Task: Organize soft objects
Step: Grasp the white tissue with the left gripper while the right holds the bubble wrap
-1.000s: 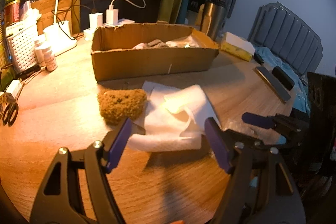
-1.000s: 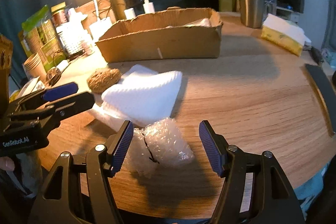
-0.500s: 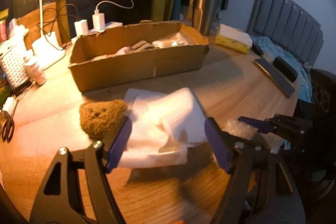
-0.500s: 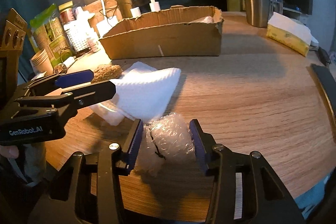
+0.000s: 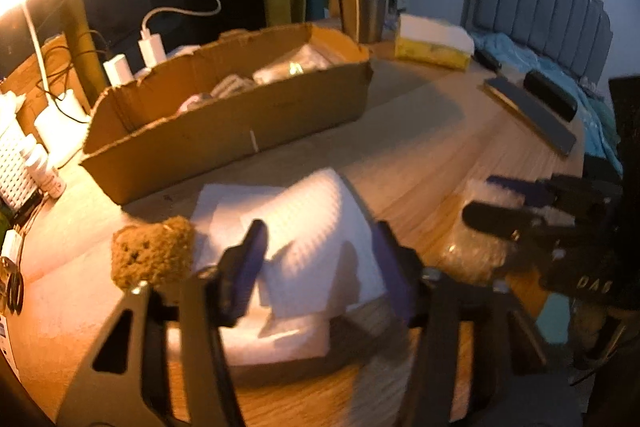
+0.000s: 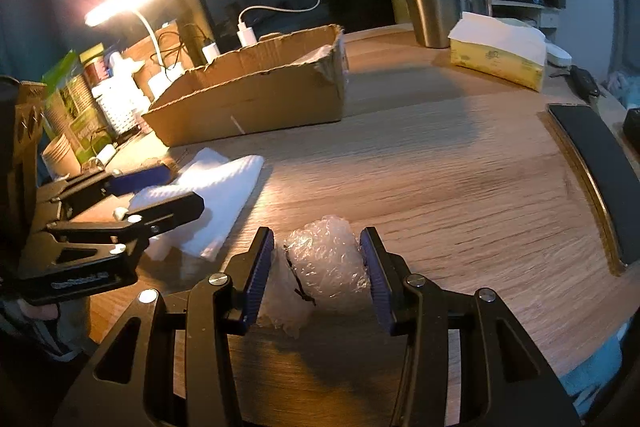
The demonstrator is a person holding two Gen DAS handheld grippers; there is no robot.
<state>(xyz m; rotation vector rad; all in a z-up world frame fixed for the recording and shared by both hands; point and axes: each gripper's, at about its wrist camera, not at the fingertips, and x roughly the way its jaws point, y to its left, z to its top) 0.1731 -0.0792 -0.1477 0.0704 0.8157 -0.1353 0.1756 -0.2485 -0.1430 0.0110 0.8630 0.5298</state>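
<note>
Picking up, by the look of it: two soft things being taken at once near the front edge of the table (image 6: 460,163)

Right gripper (image 6: 318,269): blue pads pressed against both sides of the bubble wrap wad (image 6: 326,265), clamped on it; wad at the front edge, seemingly on the wood, though contact underneath cannot be told

Left gripper (image 5: 320,271): jaws closing around the folded white foam sheet (image 5: 304,239); sheet between the pads, left pad looking at or near its edge, right pad too blurred to tell; no firm grip yet. Sheet toward the front-left of the table, brown sponge (image 5: 152,257) touching its left side

Cardboard box (image 6: 256,99) toward the back edge, open-topped, already holding some pale soft items; likely the destination

Next, as a judgement: finish the left squeeze low enough to catch every layer of the sheet without dragging the sponge, then lift both and carry over the box's near wall before releasing. Light pressure only, since wad and foam will compress and could slip out sideways
</note>
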